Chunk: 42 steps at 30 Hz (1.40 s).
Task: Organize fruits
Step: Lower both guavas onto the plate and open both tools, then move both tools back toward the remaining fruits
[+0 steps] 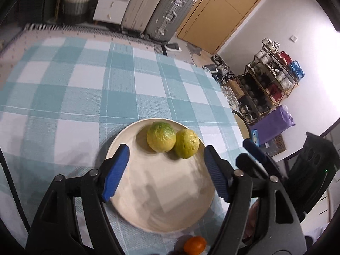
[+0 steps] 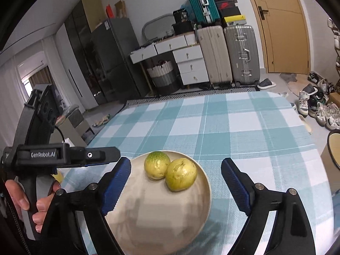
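Two yellow-green round fruits sit touching each other on the far part of a cream round plate. The greener fruit, green at its top and yellow below, lies to the left; the yellower fruit, with brownish specks and a dimpled skin, lies just right of it. A small orange fruit lies off the plate, on the checked cloth near its close rim.

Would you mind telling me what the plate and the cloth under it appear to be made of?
The plate looks like glazed ceramic or possibly melamine: smooth cream surface with soft reflections. The tablecloth seems a woven fabric, matte, with a visible weave and a teal-and-white check.
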Each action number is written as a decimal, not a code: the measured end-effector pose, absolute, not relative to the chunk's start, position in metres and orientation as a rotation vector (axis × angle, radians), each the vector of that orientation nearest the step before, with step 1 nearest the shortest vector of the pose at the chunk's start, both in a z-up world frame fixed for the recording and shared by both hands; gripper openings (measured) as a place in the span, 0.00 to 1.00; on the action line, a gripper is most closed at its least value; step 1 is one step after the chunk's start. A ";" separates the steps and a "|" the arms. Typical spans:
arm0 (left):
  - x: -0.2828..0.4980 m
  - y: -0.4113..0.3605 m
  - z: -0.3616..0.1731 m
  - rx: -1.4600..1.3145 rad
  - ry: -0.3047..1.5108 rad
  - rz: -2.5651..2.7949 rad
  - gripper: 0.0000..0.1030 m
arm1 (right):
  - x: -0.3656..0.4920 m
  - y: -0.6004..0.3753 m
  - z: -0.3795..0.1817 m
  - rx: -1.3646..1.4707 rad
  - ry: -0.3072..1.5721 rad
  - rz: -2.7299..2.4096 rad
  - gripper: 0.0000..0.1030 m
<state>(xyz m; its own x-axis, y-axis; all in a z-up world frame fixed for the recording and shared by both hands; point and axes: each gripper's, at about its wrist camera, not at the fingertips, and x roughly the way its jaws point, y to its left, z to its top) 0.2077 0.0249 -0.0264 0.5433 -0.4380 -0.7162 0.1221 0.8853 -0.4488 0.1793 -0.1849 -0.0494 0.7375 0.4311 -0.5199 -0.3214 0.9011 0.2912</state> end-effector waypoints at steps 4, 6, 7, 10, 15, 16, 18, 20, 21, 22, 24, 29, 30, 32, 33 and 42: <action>0.177 0.026 -0.008 -0.320 0.875 -0.310 0.75 | 0.155 -0.190 -0.037 0.179 0.561 0.408 0.94; 0.164 0.025 -0.003 -0.302 0.855 -0.285 0.78 | 0.142 -0.191 -0.030 0.172 0.534 0.408 0.95; 0.159 0.026 -0.001 -0.293 0.847 -0.274 0.78 | 0.136 -0.191 -0.028 0.170 0.523 0.410 0.96; 0.138 0.027 0.005 -0.259 0.816 -0.239 0.79 | 0.119 -0.190 -0.022 0.159 0.497 0.418 0.98; 0.107 0.027 0.003 -0.202 0.797 -0.180 0.81 | 0.095 -0.186 -0.021 0.126 0.503 0.435 1.00; 0.102 0.026 0.002 -0.194 0.795 -0.177 0.81 | 0.091 -0.184 -0.022 0.122 0.513 0.445 1.00; 0.090 0.026 0.000 -0.179 0.789 -0.161 0.81 | 0.083 -0.180 -0.026 0.111 0.537 0.448 1.00; 0.079 0.027 -0.002 -0.169 0.780 -0.150 0.81 | 0.076 -0.177 -0.029 0.104 0.553 0.449 1.00; 0.073 0.027 -0.002 -0.163 0.778 -0.144 0.82 | 0.072 -0.176 -0.031 0.101 0.559 0.451 1.00; 0.069 0.026 -0.003 -0.155 0.776 -0.138 0.82 | 0.069 -0.175 -0.032 0.098 0.564 0.454 1.00; 0.060 0.027 -0.005 -0.146 0.776 -0.132 0.82 | 0.060 -0.173 -0.035 0.094 0.572 0.463 1.00; 0.044 0.027 -0.013 -0.133 0.780 -0.094 0.85 | 0.044 -0.169 -0.042 0.092 0.593 0.473 1.00; 0.041 0.027 -0.015 -0.125 0.780 -0.083 0.85 | 0.043 -0.170 -0.042 0.100 0.597 0.475 1.00; 0.036 0.027 -0.020 -0.119 0.787 -0.082 0.86 | 0.039 -0.171 -0.045 0.117 0.610 0.480 1.00; 0.032 0.027 -0.023 -0.118 0.795 -0.081 0.87 | 0.038 -0.171 -0.045 0.117 0.617 0.481 1.00; 0.009 0.036 -0.052 -0.121 0.846 -0.064 0.99 | 0.028 -0.173 -0.064 0.117 0.682 0.481 1.00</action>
